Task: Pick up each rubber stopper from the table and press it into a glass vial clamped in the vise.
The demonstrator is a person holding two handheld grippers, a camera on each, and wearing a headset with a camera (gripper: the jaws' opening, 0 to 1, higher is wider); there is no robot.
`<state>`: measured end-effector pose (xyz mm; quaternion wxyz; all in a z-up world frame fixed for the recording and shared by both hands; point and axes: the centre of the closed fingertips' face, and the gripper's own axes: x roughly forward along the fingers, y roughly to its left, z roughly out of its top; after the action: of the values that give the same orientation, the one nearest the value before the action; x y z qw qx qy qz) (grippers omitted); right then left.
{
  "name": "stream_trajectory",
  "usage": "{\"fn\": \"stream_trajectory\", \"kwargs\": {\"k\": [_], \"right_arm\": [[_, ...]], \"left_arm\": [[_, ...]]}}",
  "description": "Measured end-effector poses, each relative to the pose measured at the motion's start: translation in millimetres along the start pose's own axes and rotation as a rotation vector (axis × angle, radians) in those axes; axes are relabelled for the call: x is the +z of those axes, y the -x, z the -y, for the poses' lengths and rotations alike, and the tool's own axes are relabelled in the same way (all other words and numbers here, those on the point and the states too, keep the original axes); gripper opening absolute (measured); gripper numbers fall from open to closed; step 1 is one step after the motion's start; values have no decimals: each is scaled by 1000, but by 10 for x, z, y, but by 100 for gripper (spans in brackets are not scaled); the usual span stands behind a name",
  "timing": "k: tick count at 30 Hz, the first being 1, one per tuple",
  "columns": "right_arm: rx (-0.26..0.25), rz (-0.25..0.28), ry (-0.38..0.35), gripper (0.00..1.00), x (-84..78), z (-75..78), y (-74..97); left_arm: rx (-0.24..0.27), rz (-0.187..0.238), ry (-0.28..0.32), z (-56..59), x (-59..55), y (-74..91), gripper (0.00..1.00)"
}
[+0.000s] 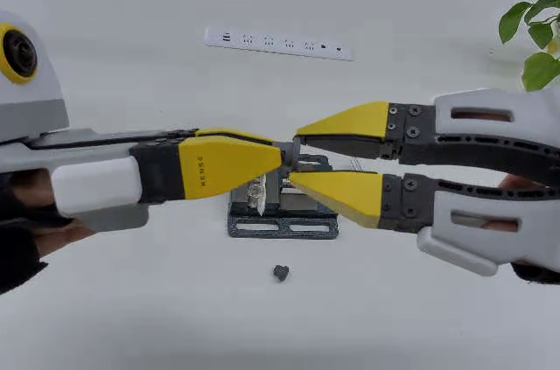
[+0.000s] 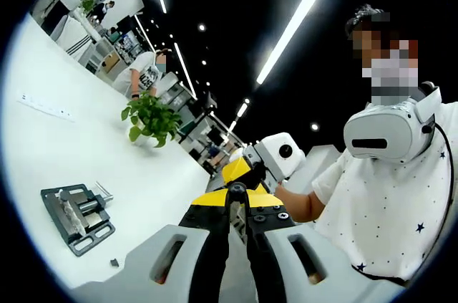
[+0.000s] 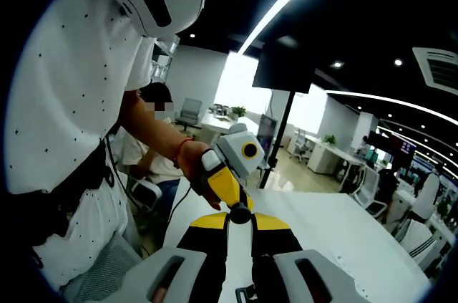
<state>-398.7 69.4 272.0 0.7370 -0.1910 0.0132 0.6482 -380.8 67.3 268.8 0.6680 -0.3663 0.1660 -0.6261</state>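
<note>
My left gripper (image 1: 282, 157) comes in from the left, shut on a dark rubber stopper (image 1: 290, 151) held in the air above the vise (image 1: 282, 223). My right gripper (image 1: 294, 156) reaches in from the right, open, with its yellow jaws above and below that stopper. In the right gripper view the stopper (image 3: 240, 213) sits at the tips of my right gripper (image 3: 240, 223). A glass vial (image 1: 258, 191) stands clamped in the vise. A second stopper (image 1: 281, 272) lies on the table in front of the vise.
A white power strip (image 1: 278, 43) lies at the back of the white table (image 1: 131, 300). A leafy plant (image 1: 534, 29) stands at the far right. In the left gripper view the vise (image 2: 77, 217) sits far below and to the left.
</note>
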Motion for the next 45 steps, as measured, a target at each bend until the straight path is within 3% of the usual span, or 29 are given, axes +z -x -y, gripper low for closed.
{"fn": "stream_trajectory", "kwargs": {"k": [14, 28, 38, 45], "right_arm": [[25, 23, 0, 6, 100, -9, 23], [24, 20, 7, 5, 104, -15, 26], [22, 20, -14, 5, 93, -9, 24], [28, 11, -25, 5, 48, -10, 6]], "left_arm": [[-58, 17, 54, 87, 44, -11, 3], [-59, 28, 66, 107, 34, -9, 3], [-57, 36, 41, 106, 38, -8, 3], [-39, 33, -11, 74, 21, 11, 4]]}}
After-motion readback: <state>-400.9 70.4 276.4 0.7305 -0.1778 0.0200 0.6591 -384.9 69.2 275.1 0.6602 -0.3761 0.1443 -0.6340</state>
